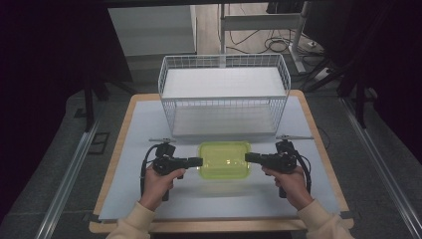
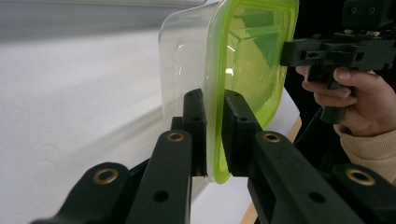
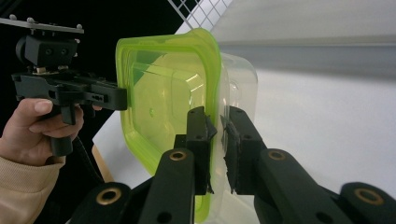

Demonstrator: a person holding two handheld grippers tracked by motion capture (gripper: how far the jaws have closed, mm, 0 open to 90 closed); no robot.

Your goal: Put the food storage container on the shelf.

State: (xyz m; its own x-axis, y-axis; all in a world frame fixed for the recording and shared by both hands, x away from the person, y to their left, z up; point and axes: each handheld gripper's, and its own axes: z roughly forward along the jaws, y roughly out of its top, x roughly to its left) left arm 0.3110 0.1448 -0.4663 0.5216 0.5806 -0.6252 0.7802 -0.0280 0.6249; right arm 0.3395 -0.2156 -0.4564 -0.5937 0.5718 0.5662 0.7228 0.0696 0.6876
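A green-lidded box (image 1: 224,160) hangs between both grippers, left fingers (image 2: 194,122) and right fingers (image 3: 200,135) pinching its short ends' rims, basket (image 1: 224,107) just beyond.

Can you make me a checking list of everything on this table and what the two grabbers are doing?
Surface: pale mat on a wooden table, bare around the work.
Job's things: clear container with green lid, held between both grippers; white wire basket behind it, nothing inside.
Clutter: nothing seen.
Grippers: left hand-held gripper and right hand-held gripper each clamp the lid's rim at opposite ends.
Cables: black cable trails from each gripper.
Surroundings: dark room, desk legs and floor wires beyond.
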